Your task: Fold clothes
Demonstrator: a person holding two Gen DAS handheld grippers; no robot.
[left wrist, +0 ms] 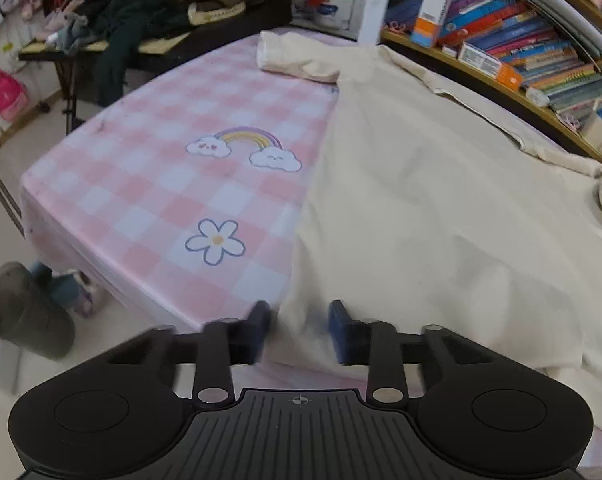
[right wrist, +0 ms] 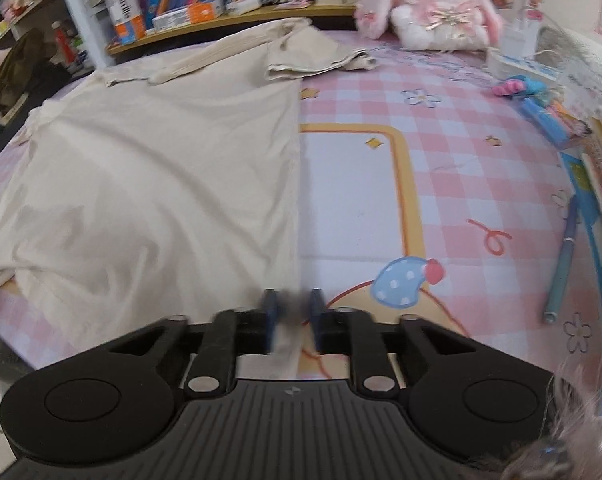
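Presently, item by item.

Left wrist view
- Shirt: cream, spread flat on the pink checked surface. It fills the view from 12 round to 5 o'clock. One sleeve lies bunched at 12 o'clock.
- Left tongs: at 6 o'clock, released. The pads stand apart and astride the near hem corner, and the cloth between them is not yet pinched.
- Bookshelf: at 2 o'clock, just beyond the shirt's far side.

Right wrist view
- Shirt: occupies 9 to 12 o'clock. Its straight side edge runs down to 6 o'clock.
- Right tongs: at 6 o'clock, clenched. Blurred cloth shows between the pads, so they are judged to be gripping the shirt's other hem corner.
- Other sleeve: crumpled at 12 o'clock.
- Plush rabbit: at 1 o'clock.
- Pen: at 3 o'clock, well apart from the shirt.

Step in hand, judged: taking both hem corners before carrying the hem up towards the collar.

Handling notes
- Close the left tongs fully on both layers of cloth before lifting.
- Raise both corners together and level, keeping the hem taut between them.
- Lay the fold down square.
- Tuck or flatten the bunched sleeves so that they do not lump under the fold.
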